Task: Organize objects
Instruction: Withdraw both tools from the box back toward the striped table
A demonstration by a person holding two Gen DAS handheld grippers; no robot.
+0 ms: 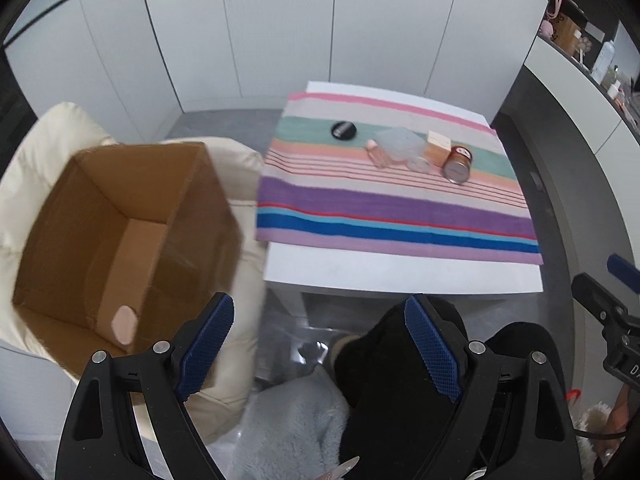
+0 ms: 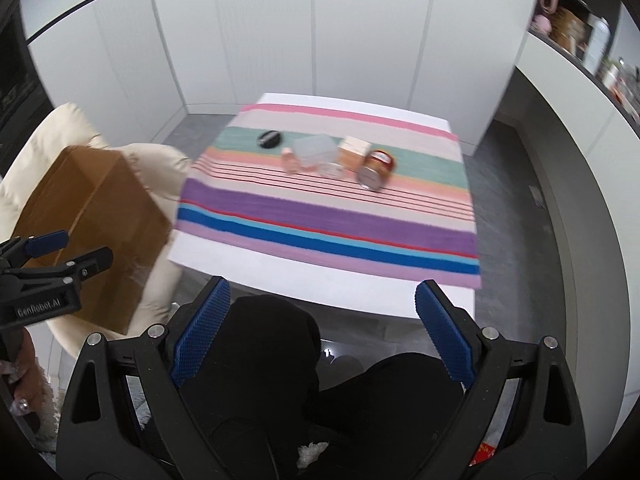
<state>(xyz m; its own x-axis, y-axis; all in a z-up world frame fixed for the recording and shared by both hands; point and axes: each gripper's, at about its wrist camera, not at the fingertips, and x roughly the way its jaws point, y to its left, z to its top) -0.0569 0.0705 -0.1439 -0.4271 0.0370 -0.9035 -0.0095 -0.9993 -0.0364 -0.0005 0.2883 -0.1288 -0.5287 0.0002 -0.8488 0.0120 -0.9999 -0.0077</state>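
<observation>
I read "GenRobot.AI" in pale letters on the black body of my left gripper [image 2: 60, 254], seen from the right wrist. Labels on the jar [image 1: 457, 163] and the small box [image 1: 438, 145] are too blurred to read.

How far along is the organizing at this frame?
Done: one pink item lies in the cardboard box. In hand: nothing; left gripper and right gripper are open and empty. Left: black compact, pink bottle, clear container, carton, jar on the striped cloth.
</observation>
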